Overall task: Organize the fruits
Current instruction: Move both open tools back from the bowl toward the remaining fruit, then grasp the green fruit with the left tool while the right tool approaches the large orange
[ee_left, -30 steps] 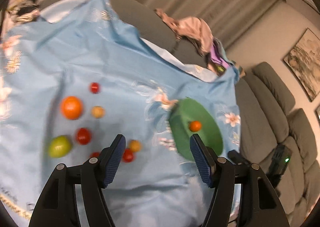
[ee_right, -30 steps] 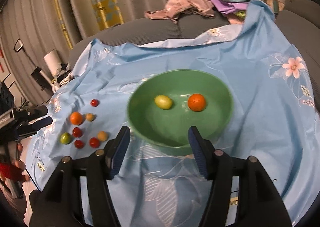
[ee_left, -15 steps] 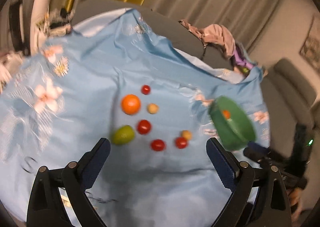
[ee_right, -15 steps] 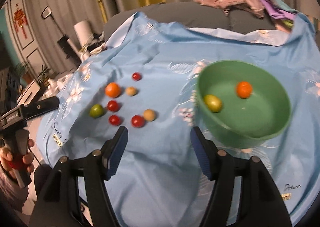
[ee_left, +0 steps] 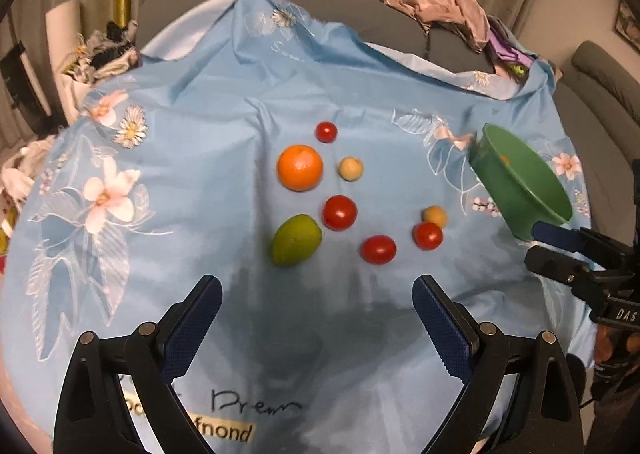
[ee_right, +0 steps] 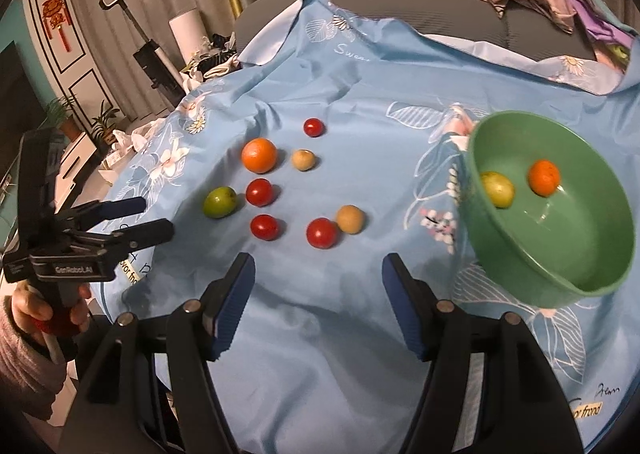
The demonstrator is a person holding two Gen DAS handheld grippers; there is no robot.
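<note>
On the blue flowered cloth (ee_left: 192, 141) lie an orange (ee_left: 300, 167), a green fruit (ee_left: 296, 240), several red tomatoes and two small tan fruits. My left gripper (ee_left: 316, 290) hovers open and wide just in front of them, with nothing between its fingers. In the right wrist view the same cluster lies ahead, orange (ee_right: 259, 155) and green fruit (ee_right: 219, 201) to the left. My right gripper (ee_right: 319, 266) is open and empty in front of a tomato (ee_right: 321, 232). The green bowl (ee_right: 500, 254) to its right holds an orange (ee_right: 543, 177) and a yellow-green fruit (ee_right: 497, 189).
The bowl (ee_left: 508, 189) stands at the right of the left wrist view, the right gripper (ee_left: 532, 244) beside it. A hand (ee_right: 28, 310) holds the left gripper (ee_right: 156, 217) at the cloth's left edge. Clothes (ee_left: 448, 9) are heaped on the grey sofa behind.
Both grippers swung left from the bowl toward the loose fruits and came lower. The left jaws spread much wider. The right jaws opened a little.
</note>
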